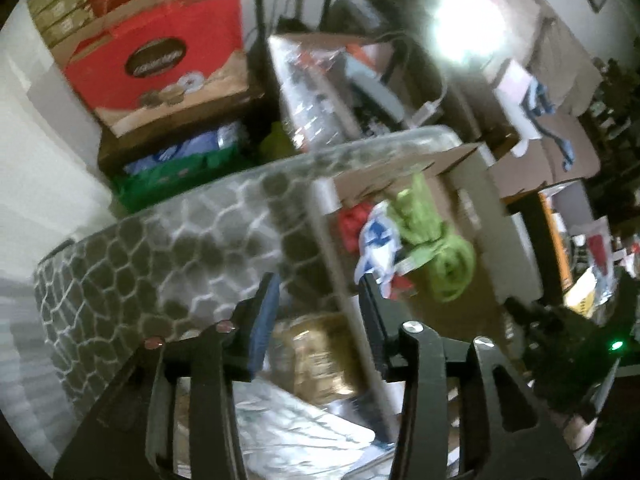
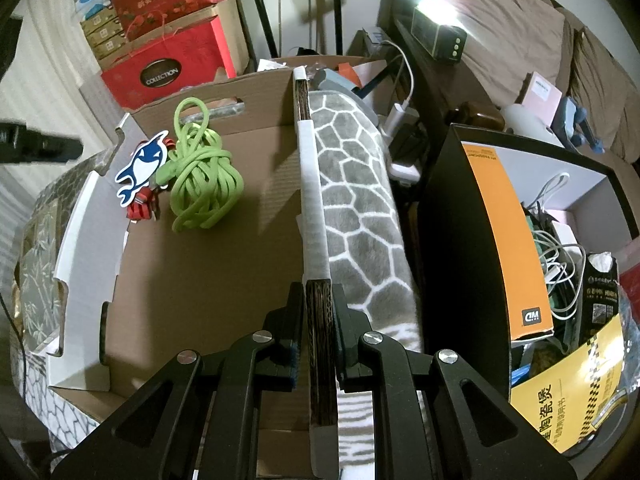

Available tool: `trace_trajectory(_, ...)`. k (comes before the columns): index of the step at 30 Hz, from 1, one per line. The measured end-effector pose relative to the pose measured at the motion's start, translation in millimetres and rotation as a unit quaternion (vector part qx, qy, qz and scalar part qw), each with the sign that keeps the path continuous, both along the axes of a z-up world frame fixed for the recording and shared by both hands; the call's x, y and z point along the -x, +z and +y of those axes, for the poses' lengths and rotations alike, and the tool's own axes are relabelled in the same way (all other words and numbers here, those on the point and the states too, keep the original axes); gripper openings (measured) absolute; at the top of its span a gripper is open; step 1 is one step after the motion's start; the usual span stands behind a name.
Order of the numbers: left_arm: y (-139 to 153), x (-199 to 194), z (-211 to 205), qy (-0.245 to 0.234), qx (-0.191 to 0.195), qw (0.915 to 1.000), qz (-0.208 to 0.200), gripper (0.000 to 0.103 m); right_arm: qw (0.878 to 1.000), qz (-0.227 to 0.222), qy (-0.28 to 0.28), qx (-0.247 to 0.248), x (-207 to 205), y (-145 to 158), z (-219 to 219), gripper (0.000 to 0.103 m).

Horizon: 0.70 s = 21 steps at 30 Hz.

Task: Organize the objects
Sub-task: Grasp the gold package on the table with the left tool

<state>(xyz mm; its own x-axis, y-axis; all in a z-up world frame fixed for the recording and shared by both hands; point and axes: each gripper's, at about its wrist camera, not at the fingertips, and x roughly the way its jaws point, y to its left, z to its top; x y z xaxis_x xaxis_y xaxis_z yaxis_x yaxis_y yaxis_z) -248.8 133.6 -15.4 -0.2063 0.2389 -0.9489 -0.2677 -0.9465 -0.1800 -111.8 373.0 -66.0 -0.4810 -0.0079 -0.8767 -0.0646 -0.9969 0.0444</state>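
An open cardboard box (image 2: pixel 200 280) holds a coiled green cord (image 2: pixel 204 176), a blue-and-white whale sticker (image 2: pixel 140 166) and a small red item (image 2: pixel 140 208). Along the box's right side runs a long thin dark patterned board (image 2: pixel 310 100) with a white band. My right gripper (image 2: pixel 318 292) is shut on its near end. A grey pebble-patterned blanket (image 2: pixel 356 208) lies against that board. The blurred left wrist view shows my left gripper (image 1: pixel 318 284) open with nothing between its pads. It hangs between the blanket (image 1: pixel 160 248) and the box (image 1: pixel 440 160) holding the green cord (image 1: pixel 440 248).
Red gift boxes (image 2: pixel 160 60) are stacked at the back left. A black box with an orange side (image 2: pixel 500 240), full of white cables, stands right of the blanket, with a yellow booklet (image 2: pixel 568 392) by it. A bright lamp (image 2: pixel 436 4) glares behind. A silvery bamboo-print package (image 2: pixel 36 248) sits at far left.
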Motion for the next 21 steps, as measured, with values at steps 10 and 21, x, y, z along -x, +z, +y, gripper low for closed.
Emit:
trace_trajectory(10, -46.1, -14.9, -1.7, -0.03, 0.014, 0.9976, -0.061, 0.041, 1.0, -0.004, 0.0, -0.001, -1.2, -2.6, -2.2, 0.013)
trace_trajectory(21, -48.0, -29.9, -4.4, -0.028, 0.025, 0.9992, -0.015, 0.011, 1.0, -0.005, -0.001, -0.002, 0.0, -2.6, -2.8, 0.013)
